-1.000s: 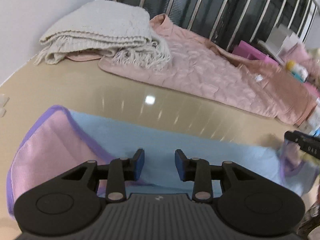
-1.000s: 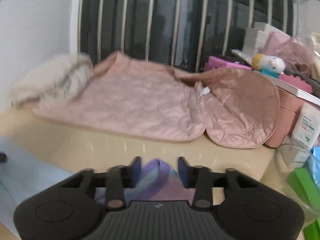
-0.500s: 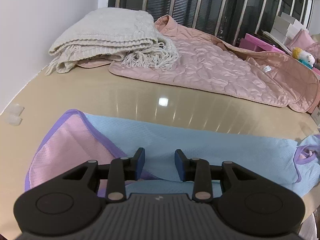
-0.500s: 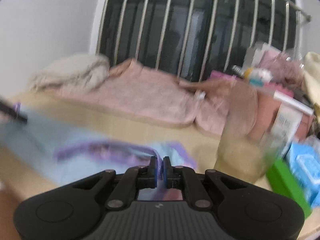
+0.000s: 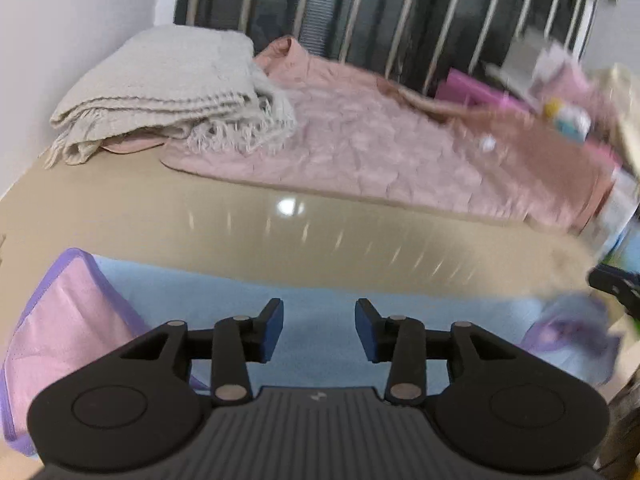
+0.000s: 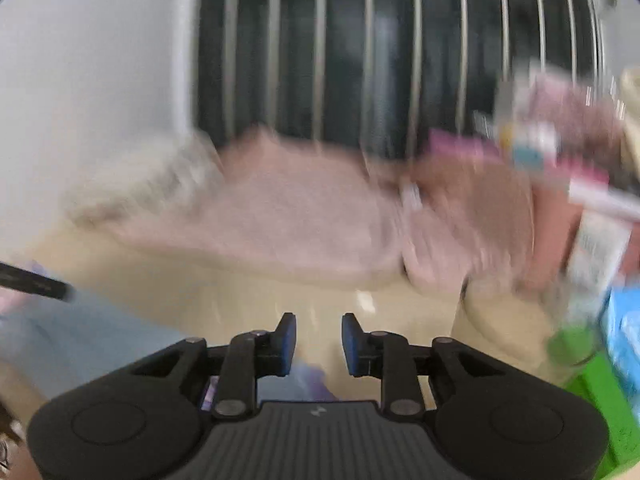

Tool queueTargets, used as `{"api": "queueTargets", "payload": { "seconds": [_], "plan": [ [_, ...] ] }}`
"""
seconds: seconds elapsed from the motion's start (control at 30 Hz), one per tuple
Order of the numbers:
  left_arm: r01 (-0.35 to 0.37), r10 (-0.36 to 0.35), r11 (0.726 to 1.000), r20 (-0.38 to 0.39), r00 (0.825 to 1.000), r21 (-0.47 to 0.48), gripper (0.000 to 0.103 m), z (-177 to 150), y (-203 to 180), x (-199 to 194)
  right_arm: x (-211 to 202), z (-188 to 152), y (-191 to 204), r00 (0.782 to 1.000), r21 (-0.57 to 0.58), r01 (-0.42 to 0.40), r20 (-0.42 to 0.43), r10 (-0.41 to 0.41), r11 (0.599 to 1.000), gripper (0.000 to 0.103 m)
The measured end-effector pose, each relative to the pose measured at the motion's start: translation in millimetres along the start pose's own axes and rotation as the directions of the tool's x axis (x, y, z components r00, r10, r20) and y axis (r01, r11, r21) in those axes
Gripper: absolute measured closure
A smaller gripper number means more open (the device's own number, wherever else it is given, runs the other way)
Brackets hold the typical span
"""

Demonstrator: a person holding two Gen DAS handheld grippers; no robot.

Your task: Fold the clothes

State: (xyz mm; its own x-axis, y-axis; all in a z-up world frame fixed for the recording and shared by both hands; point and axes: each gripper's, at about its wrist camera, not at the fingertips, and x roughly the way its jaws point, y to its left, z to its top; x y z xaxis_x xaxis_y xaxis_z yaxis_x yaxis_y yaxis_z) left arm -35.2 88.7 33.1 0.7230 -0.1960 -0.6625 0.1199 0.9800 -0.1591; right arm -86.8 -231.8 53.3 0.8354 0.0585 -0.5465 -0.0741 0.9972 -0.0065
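Note:
A light blue garment with purple trim lies stretched across the beige table, its pink sleeve at the left. My left gripper hovers just over the blue cloth; its jaws are opening and the pads press on nothing. The garment's purple-trimmed right end lies bunched beside my right gripper. In the blurred right wrist view my right gripper has its jaws opening, with that purple end low between the fingers and free of the pads.
A folded cream knitted blanket and a pink quilted jacket lie at the back, under a barred window. Boxes, a glass container and a green box crowd the right side.
My right gripper was shut on the purple-trimmed end; its jaws now stand apart and the cloth has dropped low. It has swung sideways. My left jaws stand slightly wider.

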Motion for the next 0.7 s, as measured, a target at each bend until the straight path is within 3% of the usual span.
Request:
{"api": "queueTargets", "payload": {
  "seconds": [0.07,0.1,0.17,0.27,0.37,0.47,0.53,0.6,0.7],
  "plan": [
    [-0.018,0.018,1.000,-0.006,1.000,0.003,0.063,-5.7,-0.6,3.7,19.9,-6.9,-4.5,0.995,0.060,-0.034,-0.095,0.040,0.998,0.084],
    [-0.027,0.027,1.000,-0.009,1.000,0.004,0.063,-8.5,-1.0,5.6,19.8,-11.3,-5.1,0.995,0.081,-0.043,-0.089,0.050,0.996,0.101],
    [-0.043,0.043,0.999,-0.013,0.999,0.008,0.062,-12.7,-0.9,7.2,19.0,-20.0,-6.6,0.995,0.124,-0.057,-0.072,0.067,0.991,0.101],
    [-0.050,0.050,0.999,-0.017,0.999,0.015,0.062,-13.5,1.3,5.7,5.8,-29.0,-16.4,1.000,0.203,-0.011,-0.002,0.012,0.979,0.101],
    [-0.055,0.055,0.998,-0.012,0.998,0.022,0.062,-13.0,2.5,5.4,12.3,-39.6,-17.3,0.999,0.150,0.038,-0.014,-0.036,0.988,0.101],
    [-0.057,0.058,0.998,-0.014,0.998,0.010,0.062,-12.9,5.0,3.9,3.2,-41.0,-3.1,0.996,0.080,0.070,0.052,-0.075,0.994,0.091],
    [-0.045,0.045,0.999,-0.014,0.999,-0.019,0.060,-12.6,8.1,1.0,-16.3,-40.4,3.3,0.986,0.035,0.067,0.149,-0.071,0.997,0.090],
    [-0.029,0.029,0.999,-0.001,1.000,-0.030,0.059,-11.7,8.2,-2.5,-27.7,-40.3,12.0,0.979,-0.028,0.033,0.201,-0.027,0.999,0.090],
    [-0.023,0.023,1.000,0.003,1.000,-0.005,0.057,-11.2,2.2,-2.6,-17.8,-48.4,17.9,0.988,-0.055,-0.090,0.119,0.096,0.994,0.095]
  ]
}}
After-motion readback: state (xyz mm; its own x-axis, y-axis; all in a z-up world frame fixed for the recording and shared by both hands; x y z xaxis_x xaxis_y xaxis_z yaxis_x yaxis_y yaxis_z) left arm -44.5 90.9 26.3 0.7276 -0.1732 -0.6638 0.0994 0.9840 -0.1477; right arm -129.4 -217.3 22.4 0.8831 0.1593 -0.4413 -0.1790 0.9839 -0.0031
